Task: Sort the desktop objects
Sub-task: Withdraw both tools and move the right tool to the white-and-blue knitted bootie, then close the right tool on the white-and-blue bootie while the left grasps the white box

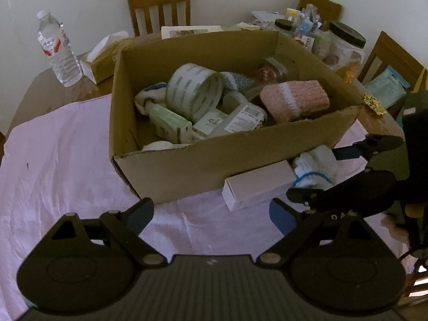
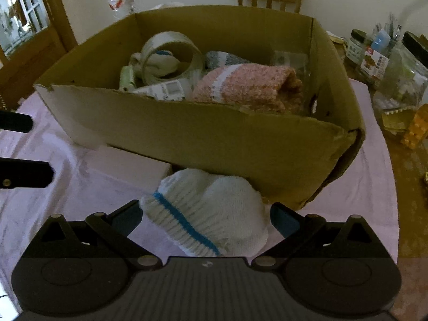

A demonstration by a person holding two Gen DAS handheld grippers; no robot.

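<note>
Reaching for the sock (image 2: 206,211) lying beside the carton (image 2: 214,139) near the worktop's right edge, right claw (image 2: 206,220) wide around it, left claw (image 1: 211,214) wide and empty, probably needing closing, then lifting into the carton.

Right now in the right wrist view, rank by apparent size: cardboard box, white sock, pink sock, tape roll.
1. cardboard box, by far the largest.
2. white sock, though it lies nearest the camera, which inflates it.
3. pink sock, partly hidden by the box wall, so 2 and 3 are unsure.
4. tape roll.
</note>
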